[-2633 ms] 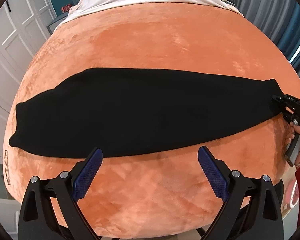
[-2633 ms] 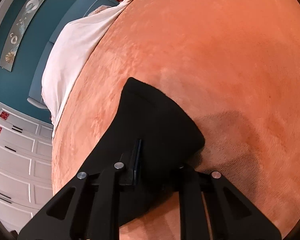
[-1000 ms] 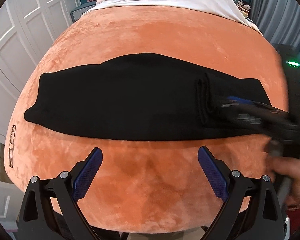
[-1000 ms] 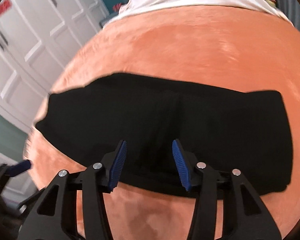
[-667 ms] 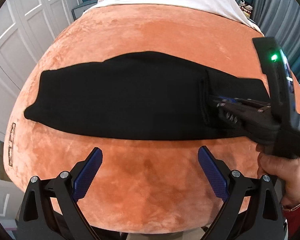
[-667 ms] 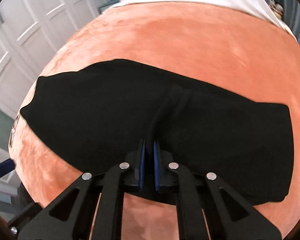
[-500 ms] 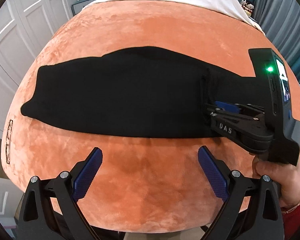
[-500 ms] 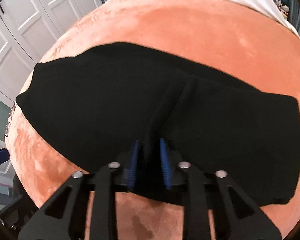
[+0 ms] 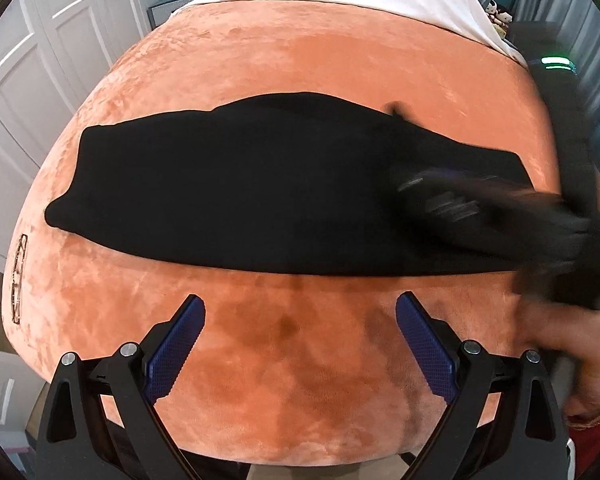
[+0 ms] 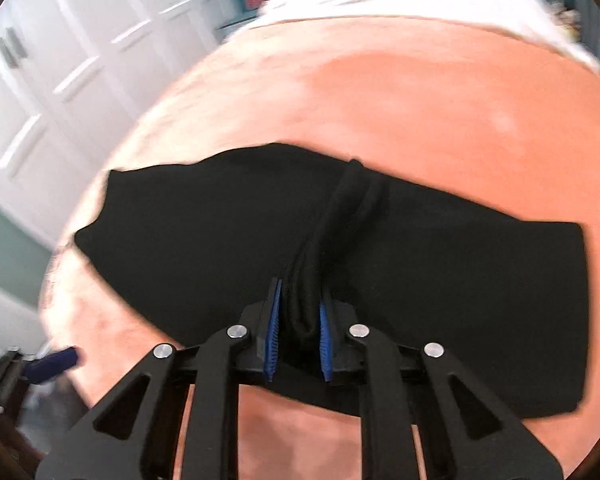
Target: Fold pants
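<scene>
Black pants [image 10: 440, 280], one end already folded over, lie across the orange bed [image 10: 420, 100]; right gripper [image 10: 298, 332] has just closed, pinching a bunched ridge, left gripper [image 9: 300, 344] spread, further folding remains.

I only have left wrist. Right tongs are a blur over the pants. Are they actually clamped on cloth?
Observer: Yes. In the right wrist view the right tongs have just been closing and now pinch a bunched ridge of the black pants between the blue pads.
Operator: Where does that ridge run?
Observer: From the pads up across the pants to their far edge, like a raised crease.
Operator: Does the right-hand end of the pants lie flat? It's hidden for me.
Observer: It lies flat on the orange blanket, with a squared-off end.
Operator: My left tongs?
Observer: One blue tip of the left tongs shows at the lower left, off the pants.
</scene>
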